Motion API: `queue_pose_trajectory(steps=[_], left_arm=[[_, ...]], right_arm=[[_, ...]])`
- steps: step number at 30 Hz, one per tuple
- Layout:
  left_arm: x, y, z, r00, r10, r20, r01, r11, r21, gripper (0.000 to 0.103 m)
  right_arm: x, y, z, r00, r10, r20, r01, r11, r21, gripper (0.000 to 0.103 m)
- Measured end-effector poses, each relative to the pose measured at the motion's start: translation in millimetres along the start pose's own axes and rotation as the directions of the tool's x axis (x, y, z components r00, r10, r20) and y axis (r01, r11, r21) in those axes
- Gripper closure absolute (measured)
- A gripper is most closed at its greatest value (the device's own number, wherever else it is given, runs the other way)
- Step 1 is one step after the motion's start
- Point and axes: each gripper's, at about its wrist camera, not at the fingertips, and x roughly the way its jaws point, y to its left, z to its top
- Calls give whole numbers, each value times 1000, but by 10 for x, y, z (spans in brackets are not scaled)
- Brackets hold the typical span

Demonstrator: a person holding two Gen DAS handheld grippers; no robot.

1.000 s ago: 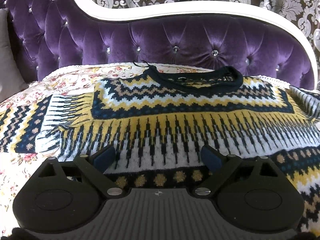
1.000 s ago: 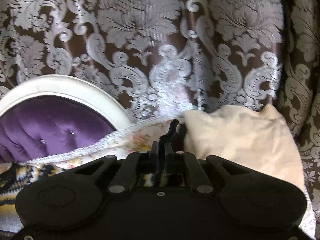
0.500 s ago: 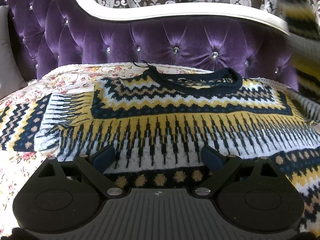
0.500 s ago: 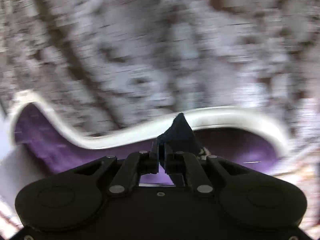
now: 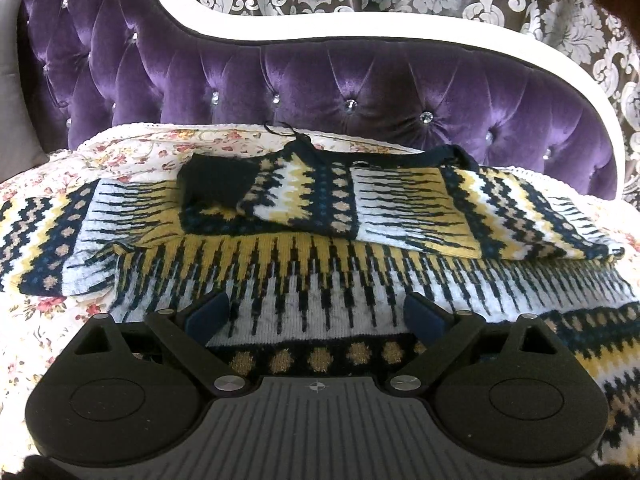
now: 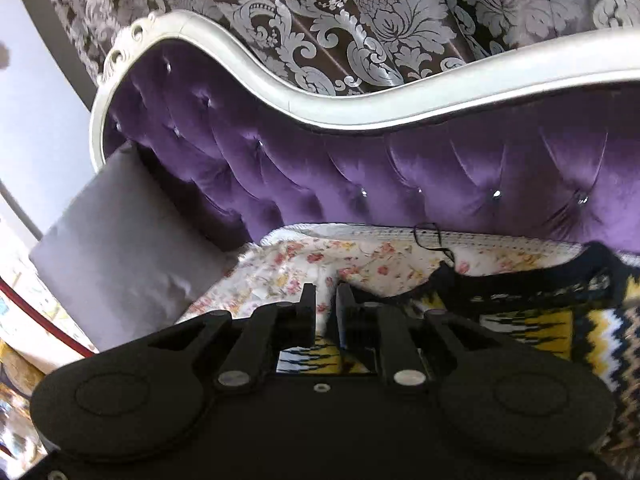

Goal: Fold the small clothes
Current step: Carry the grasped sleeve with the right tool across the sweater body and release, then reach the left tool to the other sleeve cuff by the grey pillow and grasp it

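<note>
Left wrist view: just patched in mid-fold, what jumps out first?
The patterned sweater in navy, yellow and white fills the middle of the floral bedspread, one sleeve folded across its chest. Behind it rises the tufted purple headboard with a white frame. The left gripper hovers open over the sweater's lower part.

Your left tongs (image 5: 316, 314) are showing navy pads (image 5: 208, 314), silver screws and a ribbed grey plate behind; your right tongs (image 6: 325, 312) are looking all black.
</note>
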Motion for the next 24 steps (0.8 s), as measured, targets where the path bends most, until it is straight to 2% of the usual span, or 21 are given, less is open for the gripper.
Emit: queue_pose_trajectory(steps=[2,5,8,10,14,17,19,24], left_arm=[[1,-2,0,1000,2,-1,-2,1000,3,8],[5,4,7,1000,1,-6,-1,1000,6,8],[-1,22,26,1000,-14,-15,14,1000,5,8],[-3,67,73,999,-39,-32,39,999,-3,9],[-33,256,189,993,-104,-47,100,992,-81,9],[-2,405,269,993,-100,-58,93,989,-116,9],[45,478,267,992,-102,-72,93,988,-123,10],[46,399,167,997,-63,-43,62,998,-32,10]], right_arm=[[-223,-72,8,998,-22,50,22,1000,0,50],[-563,-278,-14,989,-100,113,100,995,3,48],[-876,-654,-128,965,-221,141,217,975,38,48],[-1053,-953,-267,939,-314,143,307,949,69,48],[-1311,-1524,-517,859,-499,118,485,865,126,48],[-1386,-1839,-655,810,-580,88,565,812,149,48],[-1387,-2016,-737,806,-588,64,571,802,177,48],[-1257,-2176,-845,856,-515,48,491,838,238,48]])
